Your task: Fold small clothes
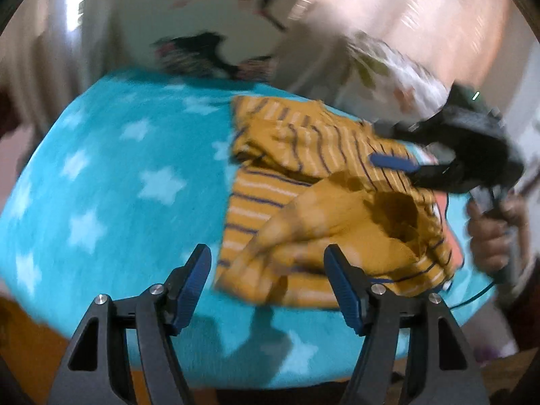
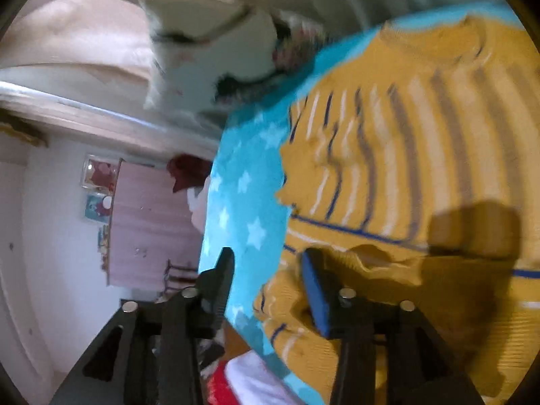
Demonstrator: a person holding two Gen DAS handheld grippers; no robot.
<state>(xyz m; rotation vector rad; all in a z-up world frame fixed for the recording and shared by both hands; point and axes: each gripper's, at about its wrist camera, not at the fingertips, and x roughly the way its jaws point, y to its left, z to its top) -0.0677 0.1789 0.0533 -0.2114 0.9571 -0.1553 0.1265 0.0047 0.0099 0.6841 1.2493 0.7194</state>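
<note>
A small mustard-yellow garment (image 1: 320, 202) with white and navy stripes lies crumpled and partly folded over itself on a turquoise blanket with white stars (image 1: 111, 182). My left gripper (image 1: 266, 256) hovers open over the garment's near left edge, with nothing between its fingers. My right gripper (image 1: 384, 145) comes in from the right above the garment's far side. In the right wrist view the right gripper (image 2: 268, 260) is open over the garment's (image 2: 405, 155) edge, one blue pad (image 2: 314, 290) above the cloth and the other finger over the blanket (image 2: 243, 202). Neither grips anything.
A white patterned cloth (image 1: 219, 17) lies behind the blanket. A person's hand (image 1: 489, 233) holds the right gripper's handle, and a dark cable (image 1: 472, 298) trails below it. A pink cabinet (image 2: 148, 222) stands past the blanket's edge, with red and white cloth (image 2: 243, 384) below.
</note>
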